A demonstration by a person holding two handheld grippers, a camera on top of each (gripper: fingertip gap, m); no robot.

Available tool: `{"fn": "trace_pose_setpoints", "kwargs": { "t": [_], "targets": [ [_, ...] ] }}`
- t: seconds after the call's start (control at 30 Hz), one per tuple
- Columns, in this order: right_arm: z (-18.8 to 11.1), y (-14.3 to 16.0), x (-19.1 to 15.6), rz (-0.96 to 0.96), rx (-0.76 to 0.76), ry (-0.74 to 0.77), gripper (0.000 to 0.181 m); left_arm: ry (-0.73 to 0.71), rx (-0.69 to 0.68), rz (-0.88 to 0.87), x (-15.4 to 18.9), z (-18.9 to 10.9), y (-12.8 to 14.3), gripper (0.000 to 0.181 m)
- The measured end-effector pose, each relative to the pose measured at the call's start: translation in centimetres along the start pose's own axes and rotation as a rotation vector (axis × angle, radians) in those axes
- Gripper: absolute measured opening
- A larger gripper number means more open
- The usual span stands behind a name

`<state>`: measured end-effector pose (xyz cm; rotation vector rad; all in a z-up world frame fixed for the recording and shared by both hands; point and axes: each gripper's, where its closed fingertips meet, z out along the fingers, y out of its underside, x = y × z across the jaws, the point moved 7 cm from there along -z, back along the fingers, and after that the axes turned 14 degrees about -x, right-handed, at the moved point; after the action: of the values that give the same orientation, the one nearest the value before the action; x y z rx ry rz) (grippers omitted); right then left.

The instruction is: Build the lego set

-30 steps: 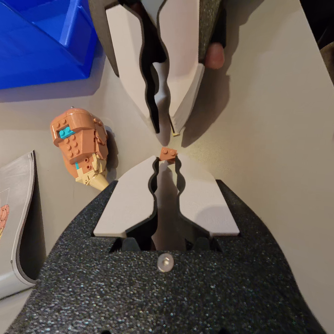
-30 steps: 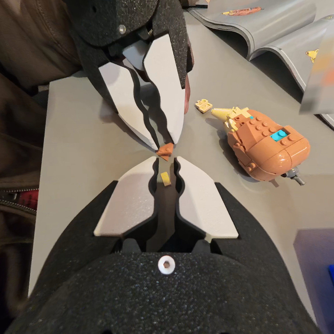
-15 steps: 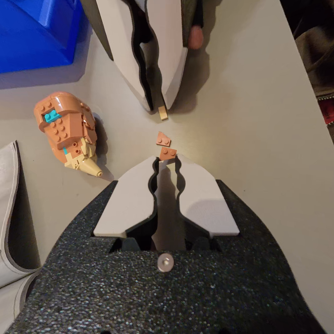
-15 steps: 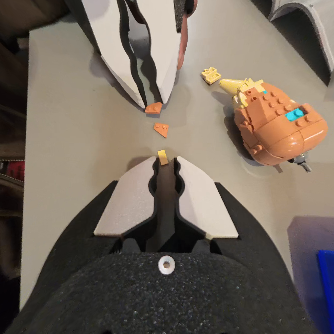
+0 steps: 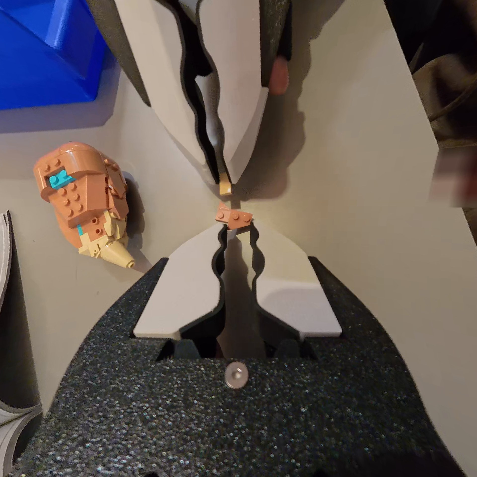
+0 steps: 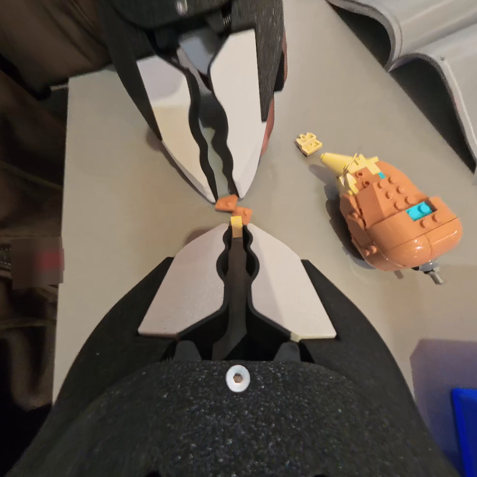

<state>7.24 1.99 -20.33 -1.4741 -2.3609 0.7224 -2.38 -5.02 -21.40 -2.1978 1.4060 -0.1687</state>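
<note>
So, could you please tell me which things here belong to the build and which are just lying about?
In the job:
- left tongs on an orange wedge plate
- right tongs on a tan piece
- second orange wedge plate
- orange model

Lying about:
- pale yellow piece
- booklet
- blue bin

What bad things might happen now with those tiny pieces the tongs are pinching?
1. The left tongs pinch the orange wedge piece only at their tips, so it might twist or pop out.
2. The right tongs grip just the end of the thin tan piece; pushing may make it slip.
3. A second orange wedge lies loose on the table right underneath and could get knocked away.
</note>
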Motion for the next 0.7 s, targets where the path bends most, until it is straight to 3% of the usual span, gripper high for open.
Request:
{"fn": "trace_pose_setpoints", "kwargs": {
  "t": [0.03,0.7],
  "targets": [
    [0.0,-0.3,-0.1,-0.003,0.001,-0.002,0.008,0.001,0.001,0.000,0.0,0.1,-0.1,0.017],
    [1.6,-1.6,-1.0,-0.036,-0.108,0.024,0.008,-0.005,-0.020,0.006,0.3,0.3,-0.2,0.016]
  ]
}}
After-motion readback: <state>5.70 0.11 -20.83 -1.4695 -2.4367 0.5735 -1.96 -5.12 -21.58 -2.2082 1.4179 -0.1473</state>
